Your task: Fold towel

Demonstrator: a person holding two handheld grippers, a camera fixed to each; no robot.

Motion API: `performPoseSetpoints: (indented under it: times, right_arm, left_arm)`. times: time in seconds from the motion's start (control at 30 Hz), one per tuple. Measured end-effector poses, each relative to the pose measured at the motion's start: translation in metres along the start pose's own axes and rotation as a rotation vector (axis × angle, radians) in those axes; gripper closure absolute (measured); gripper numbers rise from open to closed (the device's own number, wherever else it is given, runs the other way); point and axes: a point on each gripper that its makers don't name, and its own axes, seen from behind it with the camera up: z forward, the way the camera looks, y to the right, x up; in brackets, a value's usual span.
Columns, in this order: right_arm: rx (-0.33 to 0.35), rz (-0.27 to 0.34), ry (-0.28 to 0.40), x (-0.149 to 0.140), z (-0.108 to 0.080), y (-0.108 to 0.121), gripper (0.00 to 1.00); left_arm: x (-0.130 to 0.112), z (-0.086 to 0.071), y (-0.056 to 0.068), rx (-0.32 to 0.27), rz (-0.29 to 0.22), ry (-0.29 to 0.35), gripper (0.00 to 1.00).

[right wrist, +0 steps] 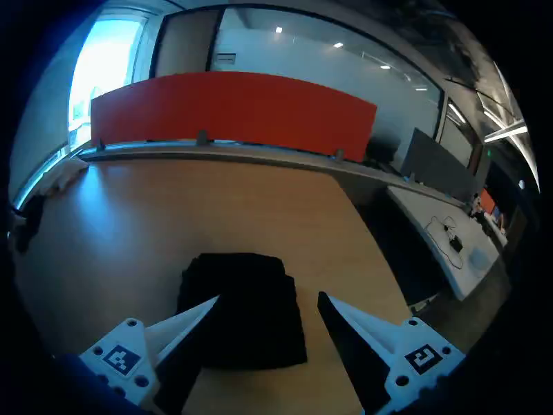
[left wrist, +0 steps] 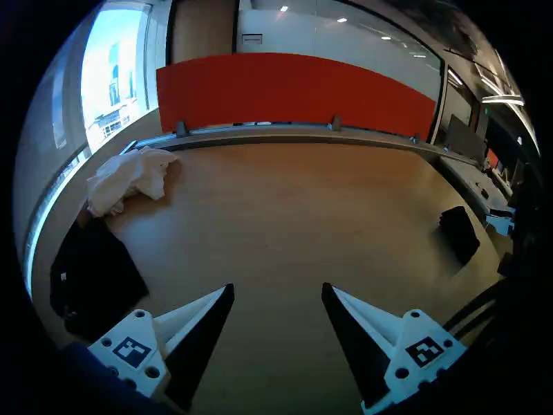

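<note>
In the left gripper view the left claw [left wrist: 276, 287] is spread wide and empty over bare wood of the desk [left wrist: 290, 207]. One crumpled white towel [left wrist: 131, 180] lies at the far left corner below the red partition [left wrist: 290, 93], and there are two dark pieces: a left black cloth [left wrist: 93, 277] at the near edge and a right black cloth [left wrist: 460, 232] at the far side. The right gripper view has the right claw [right wrist: 268, 297] spread too, gripping nothing, with a single folded black cloth [right wrist: 242, 308] lying on the desk between its fingers.

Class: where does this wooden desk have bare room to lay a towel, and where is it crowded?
Bare: the wooden desk's middle, between the crumpled white towel, red divider panel and right-hand black folded cloth. Crowded: the left edge, by the flat black bundle.
</note>
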Motion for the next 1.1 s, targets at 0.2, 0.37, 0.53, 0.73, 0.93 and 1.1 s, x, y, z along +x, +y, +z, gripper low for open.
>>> performPoseSetpoints:
  times: [0.2, 0.37, 0.53, 0.73, 0.93, 1.1]
  right_arm:
    - [0.001, 0.004, 0.04, 0.014, 0.0, -0.007, 0.0]
    - [0.001, 0.015, 0.083, 0.03, -0.002, -0.012, 0.0]
    - [0.007, 0.029, 0.114, 0.044, -0.003, -0.017, 0.0]
    - [0.008, 0.043, 0.151, 0.059, -0.006, -0.022, 0.0]
    - [0.012, 0.056, 0.189, 0.076, -0.01, -0.028, 0.0]
    - [0.011, 0.065, 0.226, 0.092, -0.014, -0.034, 0.0]
  left_arm:
    - [0.012, 0.001, -0.002, 0.01, -0.005, 0.044, 0.06]
    - [0.025, 0.003, -0.005, 0.016, -0.014, 0.092, 0.06]
    - [0.043, 0.003, -0.009, 0.032, -0.028, 0.156, 0.06]
    - [0.063, 0.003, -0.015, 0.055, -0.042, 0.235, 0.06]
    - [0.079, 0.002, -0.022, 0.083, -0.053, 0.3, 0.06]
    - [0.095, -0.001, -0.027, 0.105, -0.049, 0.357, 0.06]
